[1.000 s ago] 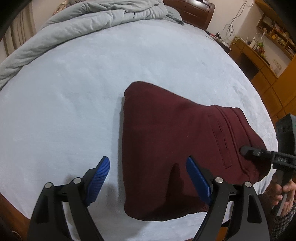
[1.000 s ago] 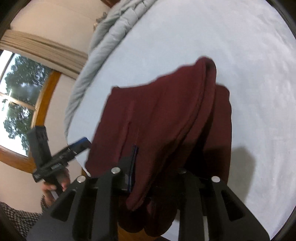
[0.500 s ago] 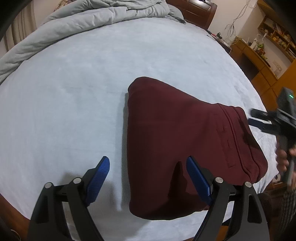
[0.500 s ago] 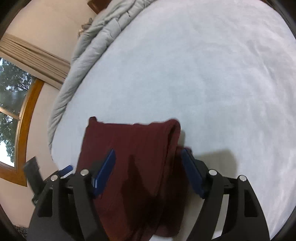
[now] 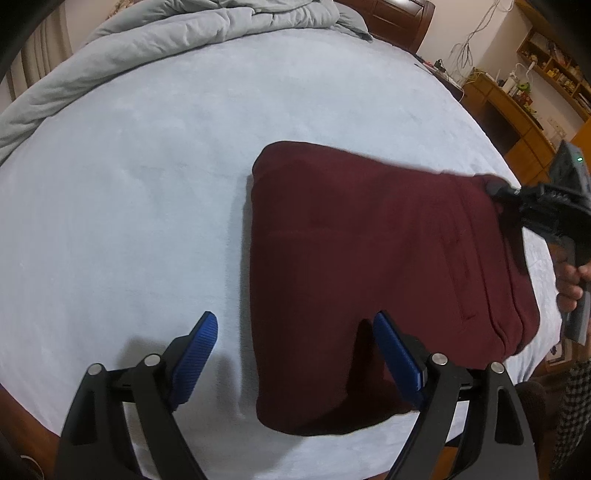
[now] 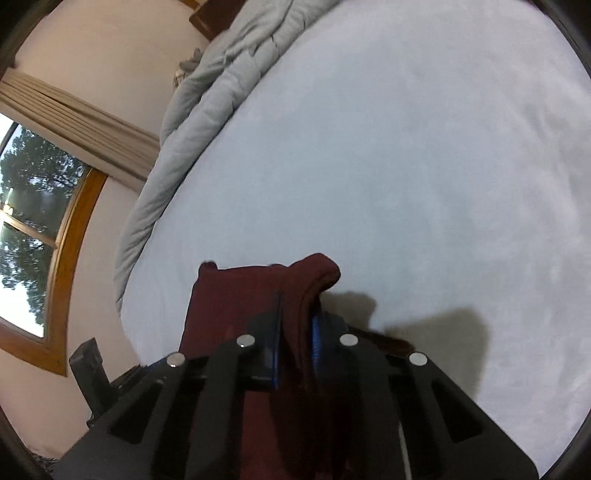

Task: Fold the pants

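Note:
The dark red pants point(image 5: 362, 251) lie folded into a thick block on the pale blue bed point(image 5: 129, 184). My left gripper point(image 5: 295, 354) is open and empty, hovering over the near left edge of the pants. My right gripper point(image 6: 295, 343) is shut on the waistband edge of the pants point(image 6: 258, 295), with the cloth pinched between its blue pads point(image 6: 316, 339). In the left wrist view the right gripper point(image 5: 498, 192) sits at the far right corner of the pants.
A crumpled grey duvet point(image 5: 166, 44) lies along the far side of the bed. A wooden headboard point(image 5: 391, 18) and wooden shelves point(image 5: 524, 103) stand to the right. A window with a wooden frame point(image 6: 55, 258) is at the left in the right wrist view.
My right gripper let go of the pants, opened, then moved to the far waistband corner and shut on it. The left gripper stayed open and barely moved.

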Demonstrator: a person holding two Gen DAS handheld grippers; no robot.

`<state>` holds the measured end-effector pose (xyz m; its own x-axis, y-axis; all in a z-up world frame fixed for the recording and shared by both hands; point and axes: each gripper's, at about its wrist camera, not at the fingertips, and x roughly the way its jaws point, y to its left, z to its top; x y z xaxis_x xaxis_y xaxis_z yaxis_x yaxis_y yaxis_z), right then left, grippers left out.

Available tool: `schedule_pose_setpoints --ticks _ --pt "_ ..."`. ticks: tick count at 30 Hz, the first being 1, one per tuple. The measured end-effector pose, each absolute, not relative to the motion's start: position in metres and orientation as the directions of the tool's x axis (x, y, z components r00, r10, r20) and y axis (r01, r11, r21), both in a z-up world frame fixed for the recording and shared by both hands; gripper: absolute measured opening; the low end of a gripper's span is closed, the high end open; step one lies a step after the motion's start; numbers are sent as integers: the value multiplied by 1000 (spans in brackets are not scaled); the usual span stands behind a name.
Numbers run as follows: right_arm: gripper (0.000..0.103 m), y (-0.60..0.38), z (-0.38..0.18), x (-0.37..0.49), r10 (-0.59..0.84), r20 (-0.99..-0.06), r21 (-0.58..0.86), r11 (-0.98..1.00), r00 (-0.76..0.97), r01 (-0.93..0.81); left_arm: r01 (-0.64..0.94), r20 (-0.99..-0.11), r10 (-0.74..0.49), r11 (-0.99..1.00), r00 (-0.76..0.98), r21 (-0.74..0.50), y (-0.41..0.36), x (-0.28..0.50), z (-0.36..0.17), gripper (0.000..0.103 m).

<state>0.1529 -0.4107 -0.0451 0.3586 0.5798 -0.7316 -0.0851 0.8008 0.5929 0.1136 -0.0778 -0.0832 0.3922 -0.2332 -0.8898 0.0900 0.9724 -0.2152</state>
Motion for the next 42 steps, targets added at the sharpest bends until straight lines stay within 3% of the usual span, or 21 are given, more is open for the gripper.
schedule_pose_setpoints --ticks 4,7,8,11,17,26,30,34,35,36,42 --pt "11 -416 -64 158 484 -809 503 864 335 -34 107 -891 -237 971 388 -212 -83 115 -84 87" --pt "17 -415 -85 161 496 -810 517 856 313 -17 115 -894 -233 972 382 -204 -86 115 -85 87" --pt "23 -415 -84 159 507 -801 527 849 318 -25 115 -895 -233 972 381 -204 -86 115 -85 87" --pt "57 -419 -69 143 524 -779 546 837 345 -39 114 -897 -228 973 378 -199 -83 114 -83 87" --pt "60 -429 -43 76 595 -730 616 786 336 -52 93 -898 -224 975 378 -203 -78 111 -82 87" --pt "63 -420 -66 13 669 -700 697 717 251 33 87 -905 -228 974 359 -210 -80 104 -82 91" --pt "60 -417 -68 13 677 -681 712 701 278 38 89 -906 -224 975 358 -205 -83 102 -80 91" --pt "60 -398 -63 20 634 -727 654 756 264 -16 84 -907 -225 974 356 -209 -84 101 -81 91" --pt "54 -397 -63 20 624 -734 643 766 267 -22 80 -906 -228 974 355 -213 -83 101 -82 91" --pt "39 -396 -64 21 604 -750 622 783 270 -25 79 -906 -229 973 355 -216 -83 101 -83 91" --pt "17 -392 -55 25 606 -739 612 787 295 -84 74 -908 -231 973 349 -219 -83 102 -83 91"
